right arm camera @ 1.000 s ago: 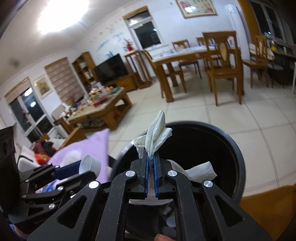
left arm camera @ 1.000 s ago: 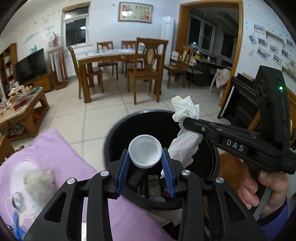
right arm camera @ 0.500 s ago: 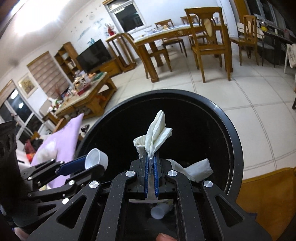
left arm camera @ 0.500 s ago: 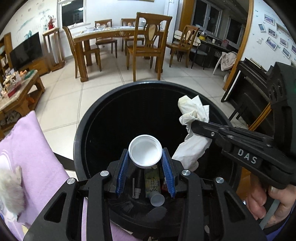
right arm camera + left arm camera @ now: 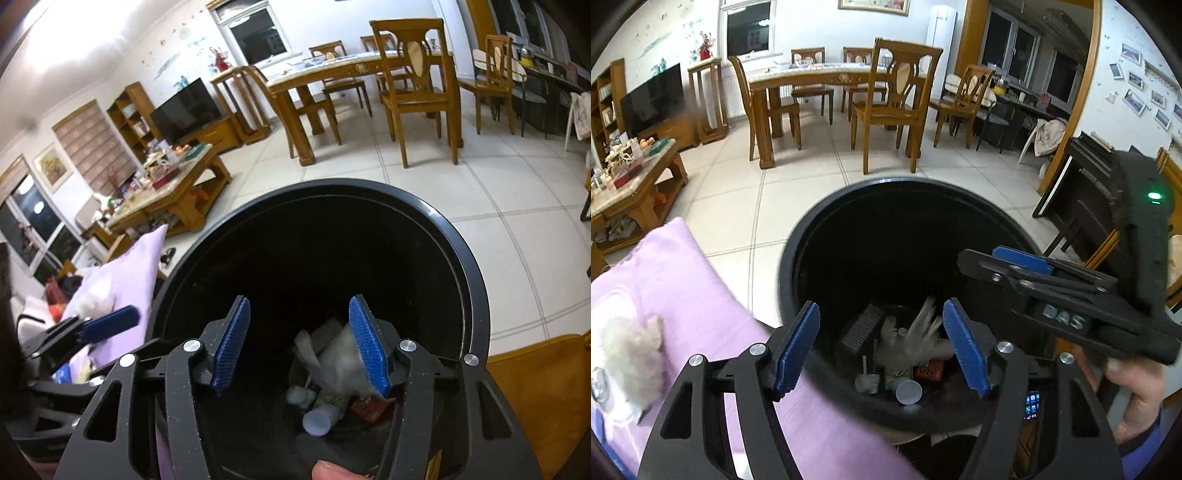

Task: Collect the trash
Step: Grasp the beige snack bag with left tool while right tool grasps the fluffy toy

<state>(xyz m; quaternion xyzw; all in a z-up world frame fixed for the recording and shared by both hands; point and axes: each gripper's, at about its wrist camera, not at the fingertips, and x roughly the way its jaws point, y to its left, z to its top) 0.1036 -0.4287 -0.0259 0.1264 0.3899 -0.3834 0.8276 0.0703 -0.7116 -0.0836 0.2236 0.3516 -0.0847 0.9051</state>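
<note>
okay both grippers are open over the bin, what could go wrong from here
1. The left gripper and right gripper hang close together over the bin; pulling back at once, they might knock each other.
2. A phone shows just outside the bin's near rim, below the left gripper; it could be bumped or mistaken for trash.

Both grippers are now gaping wide over the black bin. The left gripper is no longer holding its white cup, nor the right gripper its tissue; both are lying at the bin's bottom.
</note>
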